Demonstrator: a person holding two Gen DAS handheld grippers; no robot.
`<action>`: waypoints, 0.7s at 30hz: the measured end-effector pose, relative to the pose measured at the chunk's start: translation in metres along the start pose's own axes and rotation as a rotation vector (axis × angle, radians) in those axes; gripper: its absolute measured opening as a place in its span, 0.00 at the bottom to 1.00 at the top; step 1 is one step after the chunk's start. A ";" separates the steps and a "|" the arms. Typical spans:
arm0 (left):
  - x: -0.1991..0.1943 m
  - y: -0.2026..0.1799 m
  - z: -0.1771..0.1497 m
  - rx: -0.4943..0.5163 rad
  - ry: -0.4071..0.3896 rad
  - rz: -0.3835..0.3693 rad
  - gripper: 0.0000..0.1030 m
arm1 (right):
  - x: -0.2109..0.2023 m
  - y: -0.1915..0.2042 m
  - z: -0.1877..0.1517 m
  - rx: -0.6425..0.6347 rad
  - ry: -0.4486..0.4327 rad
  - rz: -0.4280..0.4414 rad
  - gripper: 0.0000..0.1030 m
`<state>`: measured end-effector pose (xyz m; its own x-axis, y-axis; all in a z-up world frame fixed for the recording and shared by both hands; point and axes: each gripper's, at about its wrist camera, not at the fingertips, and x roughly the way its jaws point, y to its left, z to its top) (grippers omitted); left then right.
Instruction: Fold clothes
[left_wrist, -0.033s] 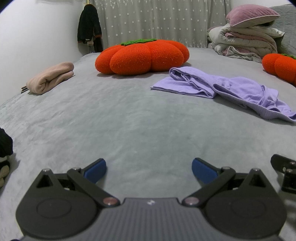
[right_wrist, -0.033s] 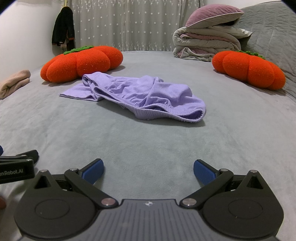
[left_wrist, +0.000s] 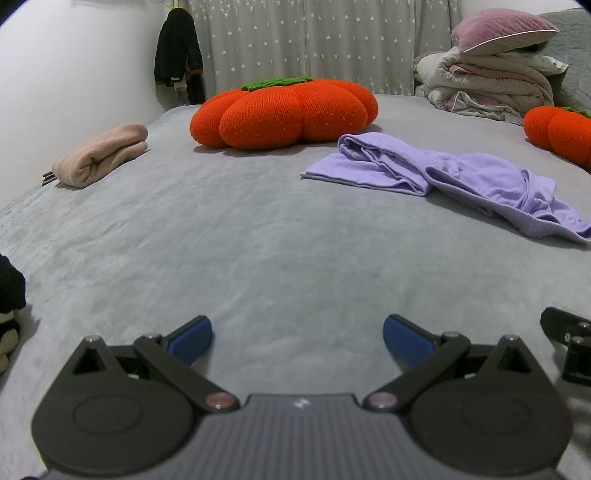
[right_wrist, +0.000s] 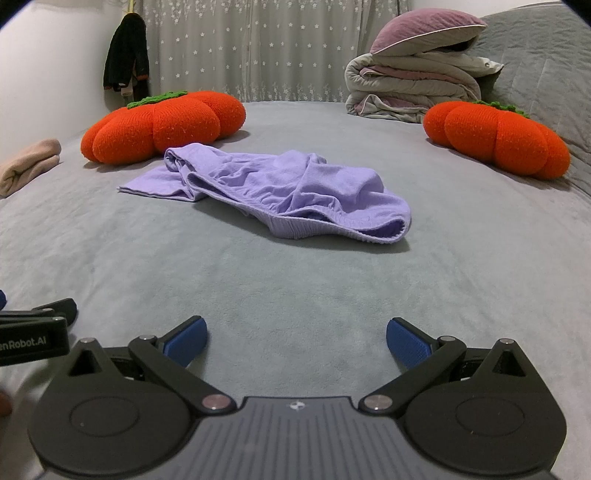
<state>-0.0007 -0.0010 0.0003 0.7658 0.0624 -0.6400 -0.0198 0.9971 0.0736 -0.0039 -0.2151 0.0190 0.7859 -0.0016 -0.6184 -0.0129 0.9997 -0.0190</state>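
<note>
Our left tongs (left_wrist: 297, 334) are spread wide over the grey bed (left_wrist: 258, 251), with nothing between the blue pads (left_wrist: 190, 338). Our right tongs (right_wrist: 295, 339) are spread just as wide and hold nothing either. Both pairs hang low above bare bedcover near the front edge, side by side: in the left view a black piece of the right tool shows at the right edge, and in the right view the left tool's black body, with white lettering, shows at the left edge.

The lilac garment (right_wrist: 280, 188) lies crumpled on the bed, well apart from both tongs. From the right view it sits straight ahead of us, mid-bed; from the left view it lies ahead and to the right (left_wrist: 447, 177). Its ribbed waistband faces us at the near right end, rumpled and partly open, while a flatter part stretches away to the left.

Behind the garment's left end sits an orange pumpkin cushion (right_wrist: 162, 125) with a green top, close to it; we cannot tell whether they touch. A second pumpkin cushion (right_wrist: 498, 136) lies at the right, well clear of the garment. A rolled pink cloth (left_wrist: 99, 155) rests near the bed's left edge. At the far right, a mauve pillow (right_wrist: 424, 24) tops a stack of folded quilts (right_wrist: 410, 88). A dark coat (right_wrist: 125, 55) hangs beside the starred curtain (right_wrist: 258, 44).
</note>
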 end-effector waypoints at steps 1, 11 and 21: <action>-0.001 -0.001 0.000 -0.002 0.001 0.000 1.00 | 0.000 0.000 0.000 0.000 0.000 0.000 1.00; -0.001 0.000 -0.001 -0.011 0.006 0.005 1.00 | 0.000 0.000 0.000 -0.001 0.001 -0.002 1.00; -0.017 -0.009 -0.004 -0.002 0.012 0.005 1.00 | 0.002 0.001 0.003 -0.003 0.016 -0.005 1.00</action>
<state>-0.0162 -0.0114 0.0078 0.7581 0.0675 -0.6487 -0.0248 0.9969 0.0748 -0.0003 -0.2142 0.0205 0.7757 -0.0066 -0.6311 -0.0114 0.9996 -0.0244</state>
